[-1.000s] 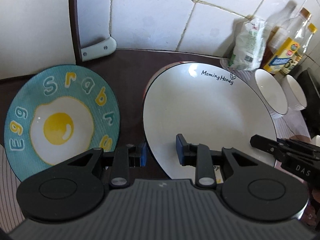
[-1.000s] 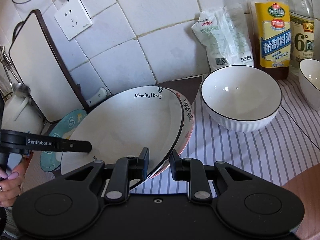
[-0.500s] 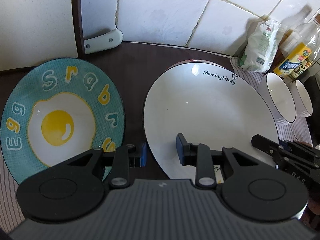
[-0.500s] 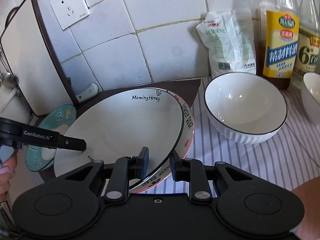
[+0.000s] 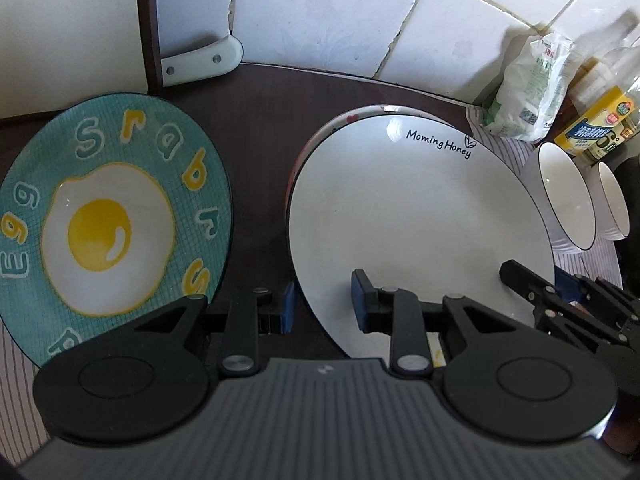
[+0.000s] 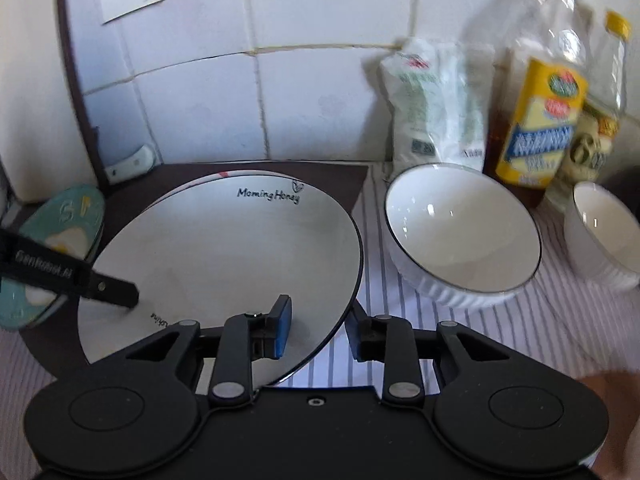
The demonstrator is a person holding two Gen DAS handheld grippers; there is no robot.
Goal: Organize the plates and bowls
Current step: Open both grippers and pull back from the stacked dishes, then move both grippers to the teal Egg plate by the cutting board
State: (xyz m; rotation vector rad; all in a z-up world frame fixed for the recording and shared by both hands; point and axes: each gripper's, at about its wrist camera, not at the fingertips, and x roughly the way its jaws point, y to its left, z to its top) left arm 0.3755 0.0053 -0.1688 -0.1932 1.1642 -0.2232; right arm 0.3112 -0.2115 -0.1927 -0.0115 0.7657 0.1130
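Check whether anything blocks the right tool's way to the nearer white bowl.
Nothing visible does. Only bare striped cloth lies between the right tool and the nearer white bowl. The tool's jaws are opening with the white plate's rim between them, so it must clear that rim first.

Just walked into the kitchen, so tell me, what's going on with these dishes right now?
A person with a gripper in each hand is sorting dishes on the counter. Both grippers straddle the rim of the white plate, which sits on another plate. The right gripper is opening, its pads clear of the rim. The left gripper also has gaps around the rim. An egg-pattern plate lies on the left, and two white bowls stand on the right.
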